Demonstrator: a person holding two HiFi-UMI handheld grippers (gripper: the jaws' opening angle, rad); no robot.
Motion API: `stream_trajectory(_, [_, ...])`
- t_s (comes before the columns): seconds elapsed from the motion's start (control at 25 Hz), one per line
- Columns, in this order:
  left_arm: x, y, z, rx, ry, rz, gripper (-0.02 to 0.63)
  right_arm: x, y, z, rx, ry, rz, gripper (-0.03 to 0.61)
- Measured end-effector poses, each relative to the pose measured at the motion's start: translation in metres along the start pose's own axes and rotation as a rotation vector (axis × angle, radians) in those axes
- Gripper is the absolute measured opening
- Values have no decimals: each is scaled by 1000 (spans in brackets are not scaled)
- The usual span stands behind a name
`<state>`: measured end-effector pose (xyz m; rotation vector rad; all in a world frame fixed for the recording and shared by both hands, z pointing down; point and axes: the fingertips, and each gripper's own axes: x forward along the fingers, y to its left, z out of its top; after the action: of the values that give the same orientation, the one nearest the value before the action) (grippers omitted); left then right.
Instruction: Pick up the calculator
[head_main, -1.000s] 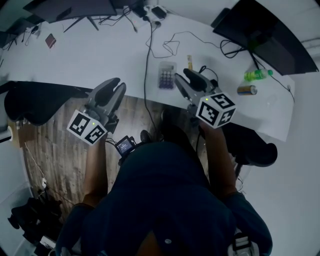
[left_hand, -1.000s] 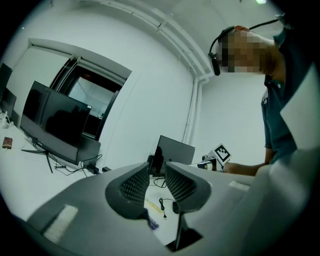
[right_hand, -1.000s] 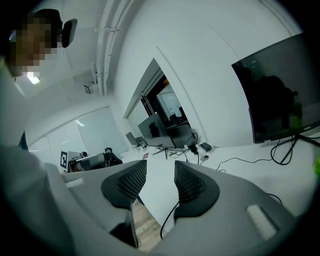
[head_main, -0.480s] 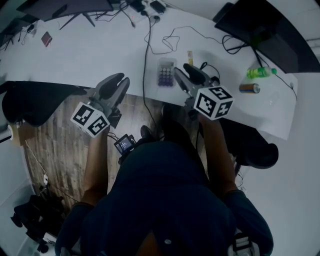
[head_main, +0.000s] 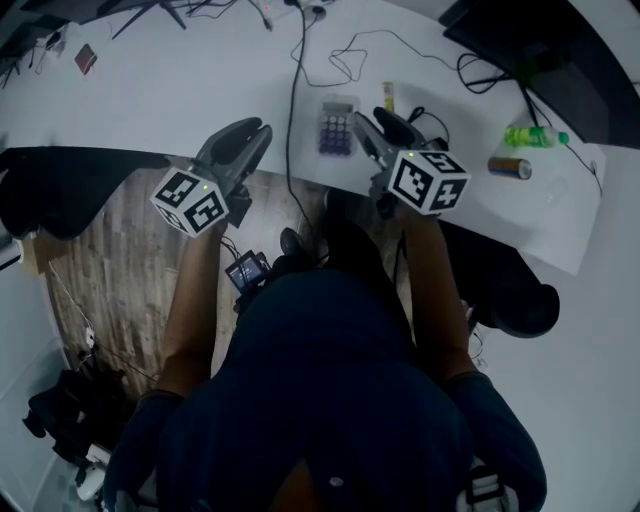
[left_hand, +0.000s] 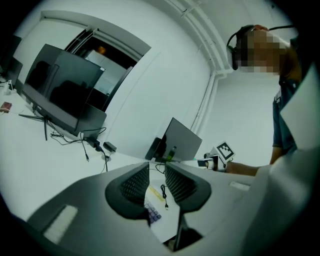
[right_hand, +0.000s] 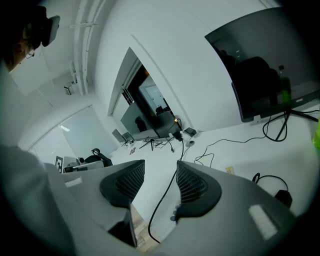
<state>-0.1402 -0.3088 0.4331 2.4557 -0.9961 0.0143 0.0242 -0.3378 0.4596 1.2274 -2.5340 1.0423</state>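
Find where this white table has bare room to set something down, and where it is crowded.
Widest bare patch: table between the small red object and the black cable. A smaller one lies in front of the can. Crowded: around the calculator and the looped cables at the back.

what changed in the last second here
Both tools moved forward toward the desk. The right tool neared the calculator, its jaws opening wider, nothing between them. The left tool stayed shut. The calculator stayed untouched on the desk.
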Motion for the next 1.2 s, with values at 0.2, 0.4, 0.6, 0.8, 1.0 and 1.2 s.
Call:
stream_trajectory(0.2, [26, 15, -20, -24, 33, -13, 100, 13, -23, -14, 38, 29, -29, 186])
stream_trajectory(0.4, [46, 27, -44, -62, 80, -8, 106, 24, -40, -32, 67, 66, -53, 190])
stream_trajectory(0.6, [61, 42, -71, -108, 134, 4, 115, 36, -60, -54, 101, 114, -73, 196])
stream_trajectory(0.8, [73, 55, -90, -145, 171, 8, 126, 48, -75, -73, 133, 152, -93, 202])
stream_trajectory(1.0, [88, 65, -108, -185, 208, 7, 133, 58, -87, -86, 155, 184, -107, 207])
stream_trajectory(1.2, [104, 72, -132, -235, 250, 1, 146, 66, -98, -101, 182, 216, -120, 218])
